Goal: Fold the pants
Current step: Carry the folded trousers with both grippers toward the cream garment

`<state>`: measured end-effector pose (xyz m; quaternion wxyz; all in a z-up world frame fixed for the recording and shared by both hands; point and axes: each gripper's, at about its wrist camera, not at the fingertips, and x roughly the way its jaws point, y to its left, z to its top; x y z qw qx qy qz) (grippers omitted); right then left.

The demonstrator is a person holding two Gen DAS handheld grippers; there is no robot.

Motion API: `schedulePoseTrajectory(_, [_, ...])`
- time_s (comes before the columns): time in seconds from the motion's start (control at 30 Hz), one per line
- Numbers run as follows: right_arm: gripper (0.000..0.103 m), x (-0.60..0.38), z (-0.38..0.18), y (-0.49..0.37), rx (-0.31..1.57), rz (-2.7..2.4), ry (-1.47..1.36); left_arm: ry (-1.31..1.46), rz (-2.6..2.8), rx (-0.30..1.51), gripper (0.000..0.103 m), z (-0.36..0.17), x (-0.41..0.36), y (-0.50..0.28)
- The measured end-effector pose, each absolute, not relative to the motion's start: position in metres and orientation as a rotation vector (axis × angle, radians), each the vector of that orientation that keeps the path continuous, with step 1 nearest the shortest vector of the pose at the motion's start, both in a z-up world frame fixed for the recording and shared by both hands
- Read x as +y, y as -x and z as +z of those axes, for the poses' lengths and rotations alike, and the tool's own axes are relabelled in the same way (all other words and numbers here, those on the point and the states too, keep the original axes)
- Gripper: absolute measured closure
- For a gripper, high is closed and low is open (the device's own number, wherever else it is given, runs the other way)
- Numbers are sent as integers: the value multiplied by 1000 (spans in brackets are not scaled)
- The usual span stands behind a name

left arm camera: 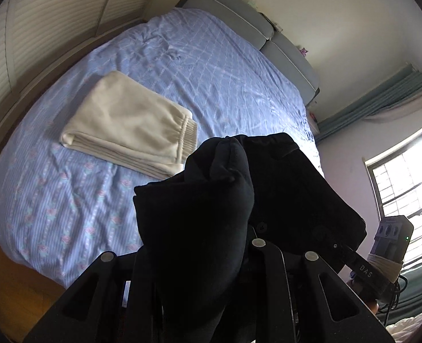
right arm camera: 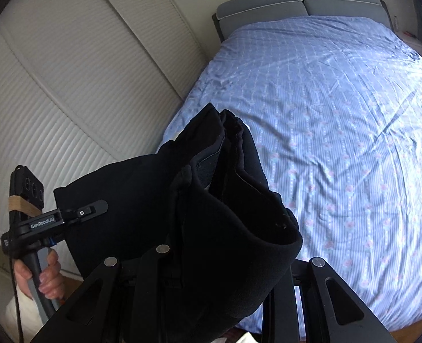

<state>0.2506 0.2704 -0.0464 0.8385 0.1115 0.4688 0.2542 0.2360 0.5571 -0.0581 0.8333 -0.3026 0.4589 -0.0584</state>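
Note:
Black pants (left arm camera: 211,205) hang bunched between both grippers, held in the air above the near end of the bed. My left gripper (left arm camera: 208,260) is shut on one part of the cloth, which covers its fingertips. My right gripper (right arm camera: 213,260) is shut on another part of the black pants (right arm camera: 216,208), its fingertips hidden too. The left gripper also shows in the right wrist view (right arm camera: 96,208), pinching the cloth's left edge. The right gripper's body shows at the right of the left wrist view (left arm camera: 365,268).
A folded cream pair of pants (left arm camera: 131,125) lies on the left of the blue flowered bedsheet (left arm camera: 225,71). A grey headboard (right arm camera: 299,3) stands at the far end. White louvred closet doors (right arm camera: 68,85) run along the left. A window (left arm camera: 402,194) is at the right.

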Motion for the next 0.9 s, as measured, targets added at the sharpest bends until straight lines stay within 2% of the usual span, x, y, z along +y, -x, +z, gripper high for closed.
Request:
schedulePoseTrajectory(0.3, [76,326,-50,-269,996,487,-266,598,-213,1039,80,-67,634,-292])
schedulePoseTrajectory(0.57, [76,387,-76,-299,1020,312,-364,447,-368,1146,80,-90,691,-388])
schedulePoseTrajectory(0.9, [76,449,-110,-368,1079,183,-380,291,-451,1257,80,-129,722,-528])
